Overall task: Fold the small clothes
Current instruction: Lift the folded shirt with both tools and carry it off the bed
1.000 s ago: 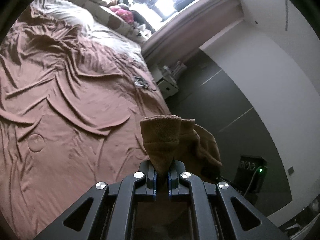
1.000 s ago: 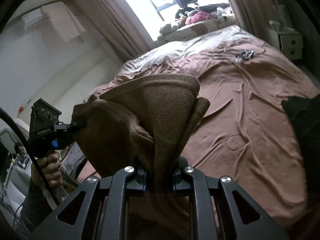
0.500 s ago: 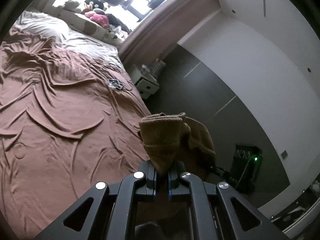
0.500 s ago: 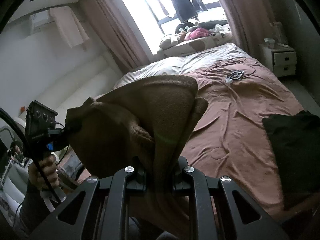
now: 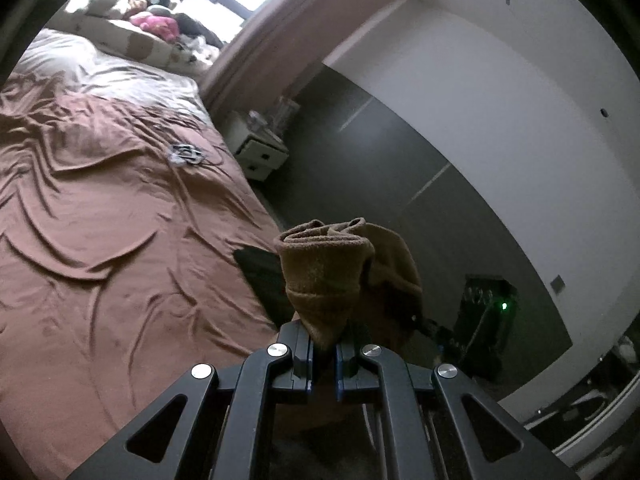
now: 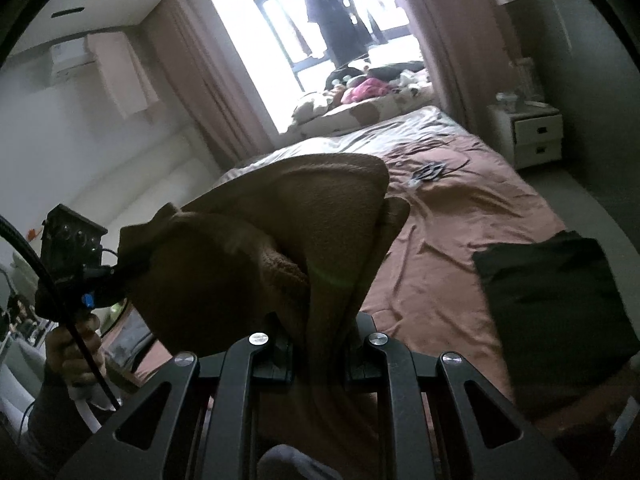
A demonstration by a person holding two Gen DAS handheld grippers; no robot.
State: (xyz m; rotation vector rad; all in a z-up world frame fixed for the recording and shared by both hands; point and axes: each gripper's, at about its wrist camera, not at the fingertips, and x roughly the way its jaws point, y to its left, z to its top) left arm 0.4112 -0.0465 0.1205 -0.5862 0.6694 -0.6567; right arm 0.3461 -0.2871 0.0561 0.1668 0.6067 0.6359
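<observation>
I pinch the brown fleece garment point(image 6: 280, 240) with both the left gripper point(image 5: 324, 354) and the right gripper point(image 6: 316, 354), fingers pressed on its edges, holding it in the air to spread it, above the bed point(image 5: 120, 240) where a dark folded cloth point(image 6: 560, 304) lies.

A wide bed under a wrinkled rust-brown sheet point(image 6: 472, 216) fills the room, with a pale patterned duvet point(image 6: 360, 112) and soft toys heaped at its far edge. Behind it a bright window point(image 6: 304, 28) glares between long dusty-pink curtains point(image 6: 200, 80). A white two-drawer nightstand point(image 6: 532, 132) stands beside the bed's far right corner, against a grey panelled wall point(image 5: 400, 168). A white air conditioner point(image 6: 72, 60) hangs high on the left wall.
</observation>
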